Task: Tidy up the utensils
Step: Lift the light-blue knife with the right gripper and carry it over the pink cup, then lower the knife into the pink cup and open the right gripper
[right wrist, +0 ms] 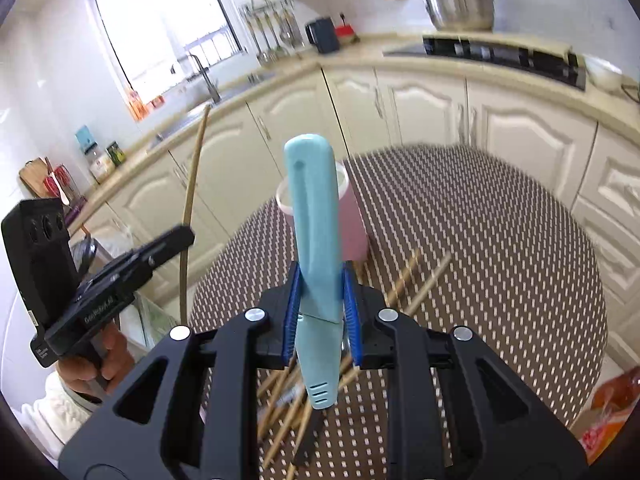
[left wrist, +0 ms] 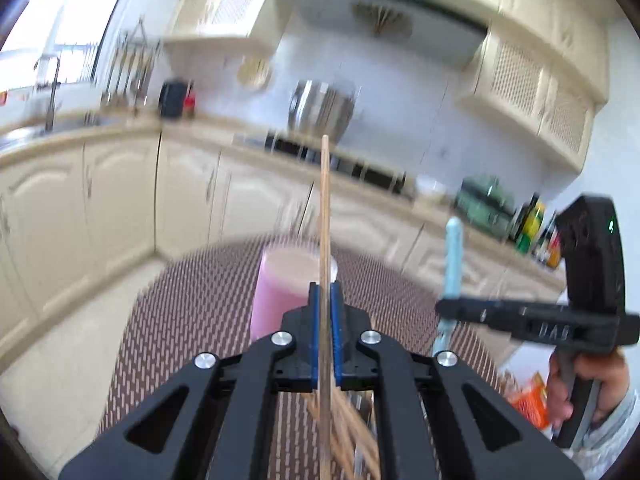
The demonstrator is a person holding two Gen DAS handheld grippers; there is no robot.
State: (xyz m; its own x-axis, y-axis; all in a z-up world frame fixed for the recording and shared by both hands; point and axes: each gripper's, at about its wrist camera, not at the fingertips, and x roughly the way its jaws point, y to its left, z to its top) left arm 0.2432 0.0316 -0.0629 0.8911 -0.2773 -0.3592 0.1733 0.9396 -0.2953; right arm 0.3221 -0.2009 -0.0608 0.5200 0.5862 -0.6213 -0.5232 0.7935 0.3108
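Both tools are closed on utensils above a round desk (right wrist: pixel 500 240) covered in a brown mat with pale dashes. Low in the middle of the left wrist view, the left tool (left wrist: pixel 325 308) has its blue pads nearly together, pinching a single wooden chopstick (left wrist: pixel 325 208) that stands upright through the centre of the frame. Low in the middle of the right wrist view, the right tool (right wrist: pixel 320 300) grips a light blue utensil (right wrist: pixel 314 208) by its broad body, with the blue pads pressed on both sides; its rounded end points up and its slotted end hangs below the pads. What kind of utensil it is cannot be told. A pink cup (right wrist: pixel 352 220) stands on the desk just behind the blue utensil, and in the left view it sits just left of the chopstick. More chopsticks (right wrist: pixel 416 280) lie scattered on the mat at lower centre of the right view, partly under the tool. At the left edge of that view the left tool appears again, held by a hand (right wrist: pixel 92 364) in a white sleeve. At the right edge of the left view, the other hand (left wrist: pixel 584 384) holds the right tool.
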